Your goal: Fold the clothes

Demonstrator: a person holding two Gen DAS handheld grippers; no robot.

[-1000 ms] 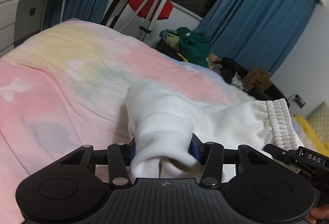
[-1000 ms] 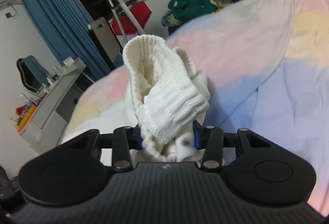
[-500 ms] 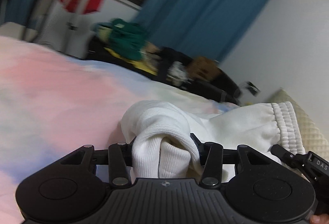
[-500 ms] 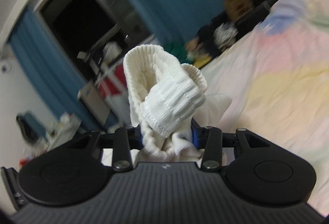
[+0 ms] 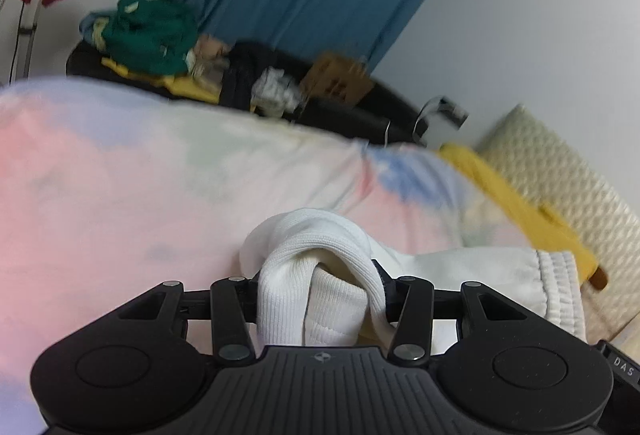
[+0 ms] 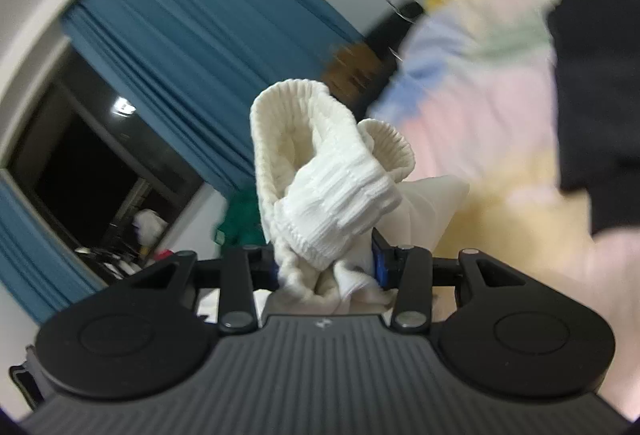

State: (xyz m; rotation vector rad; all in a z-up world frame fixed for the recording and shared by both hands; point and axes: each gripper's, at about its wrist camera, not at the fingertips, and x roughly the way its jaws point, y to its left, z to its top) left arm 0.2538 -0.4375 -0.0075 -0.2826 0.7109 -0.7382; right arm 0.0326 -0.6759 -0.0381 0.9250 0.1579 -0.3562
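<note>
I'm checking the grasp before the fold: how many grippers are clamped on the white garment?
2. The left gripper pinches a ribbed fold of the white garment over the pastel bedspread; the right gripper grips a bunched ribbed cuff, held up in the air.

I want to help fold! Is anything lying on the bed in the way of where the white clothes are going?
Nothing visible blocks it. Both the left gripper and the right gripper are clamped on the white garment, and the pastel bedspread ahead looks bare. The yellow cloth and the pillow lie off to the side.
</note>
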